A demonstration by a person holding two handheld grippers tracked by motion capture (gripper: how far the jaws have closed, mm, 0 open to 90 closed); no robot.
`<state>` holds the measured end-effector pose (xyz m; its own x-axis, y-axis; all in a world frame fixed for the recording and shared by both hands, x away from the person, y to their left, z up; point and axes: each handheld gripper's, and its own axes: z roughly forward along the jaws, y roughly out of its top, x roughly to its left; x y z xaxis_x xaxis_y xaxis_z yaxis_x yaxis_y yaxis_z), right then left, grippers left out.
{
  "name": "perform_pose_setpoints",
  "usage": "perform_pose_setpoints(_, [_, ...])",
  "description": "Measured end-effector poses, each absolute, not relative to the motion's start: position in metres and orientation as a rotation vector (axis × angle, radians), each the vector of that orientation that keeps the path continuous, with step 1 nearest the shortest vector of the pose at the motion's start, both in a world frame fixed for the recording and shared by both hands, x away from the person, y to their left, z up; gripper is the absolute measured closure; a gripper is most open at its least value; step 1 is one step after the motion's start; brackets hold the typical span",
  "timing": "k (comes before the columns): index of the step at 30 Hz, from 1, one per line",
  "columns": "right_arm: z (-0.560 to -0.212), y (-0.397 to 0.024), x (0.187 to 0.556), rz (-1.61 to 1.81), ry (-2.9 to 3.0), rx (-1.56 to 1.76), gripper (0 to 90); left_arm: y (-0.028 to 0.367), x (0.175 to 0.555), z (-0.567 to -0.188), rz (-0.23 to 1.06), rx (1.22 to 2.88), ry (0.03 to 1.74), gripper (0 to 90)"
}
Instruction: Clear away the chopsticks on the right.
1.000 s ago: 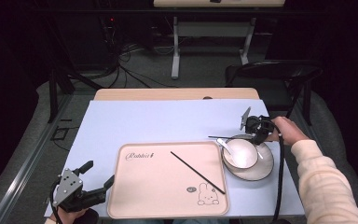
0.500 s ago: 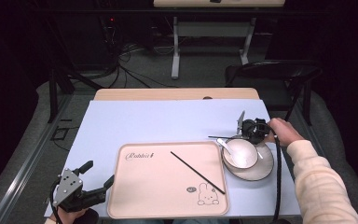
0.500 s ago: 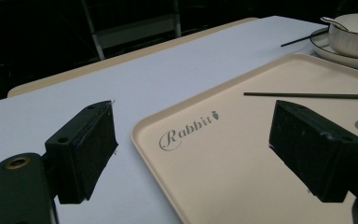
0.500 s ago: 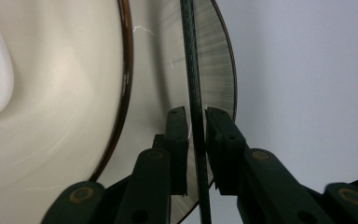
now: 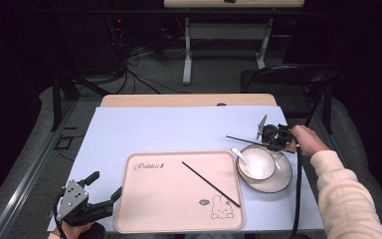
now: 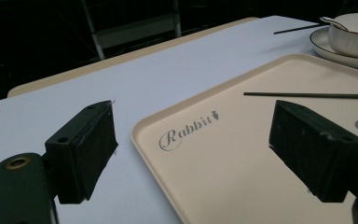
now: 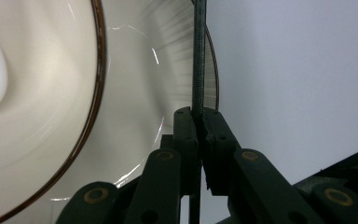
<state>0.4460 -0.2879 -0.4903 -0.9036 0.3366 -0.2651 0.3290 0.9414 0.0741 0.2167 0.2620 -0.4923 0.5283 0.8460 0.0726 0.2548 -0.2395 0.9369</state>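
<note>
A dim room with dark cables and a chair behind; in front, a desk (image 5: pixel 179 124) covered in pale blue. At the lower left of the high view the left gripper (image 5: pixel 104 186) hangs just off the near corner of the cream tray (image 5: pixel 144 219), its jaws standing wide apart with nothing between them; the left gripper view shows its two black pads straddling the tray's printed corner without touching it. On the tray, toward its lower right, one black chopstick (image 5: pixel 211 184) lies at a slant, beside the small rabbit print.

To the right of the tray sits a white bowl (image 5: pixel 256 164) on a dark-rimmed plate (image 5: pixel 281 181), with a spoon (image 5: pixel 238 153) leaning over the bowl's upper left edge. Just beyond the plate, at the right middle of the high view, the right gripper (image 5: pixel 273 142) has just been closing, and its jaws are now clamped on the second chopstick (image 7: pixel 199 60). The right gripper view shows the thin dark stick pinched between the pads and running up along the plate's rim; in the high view its far end points left across the desk.

By my reading, the work is gathering the chopsticks: one already rests on the tray, the other is gripped but not yet lifted clear. What remains is carrying it over and laying it beside its mate.
</note>
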Motion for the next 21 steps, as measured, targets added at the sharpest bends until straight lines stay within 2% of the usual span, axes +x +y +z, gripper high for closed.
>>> perform_pose_setpoints(14, [-0.462, -0.284, 0.434, 0.014, 2.757, 0.654, 84.8, 0.262, 0.217, -0.492, 0.741, 1.768, 0.921, 14.7])
perform_pose_setpoints(21, [-0.432, -0.278, 0.424, 0.084, 2.685, 0.787, 84.8, 0.262, 0.217, -0.492, 0.74, 1.767, 0.921, 14.7])
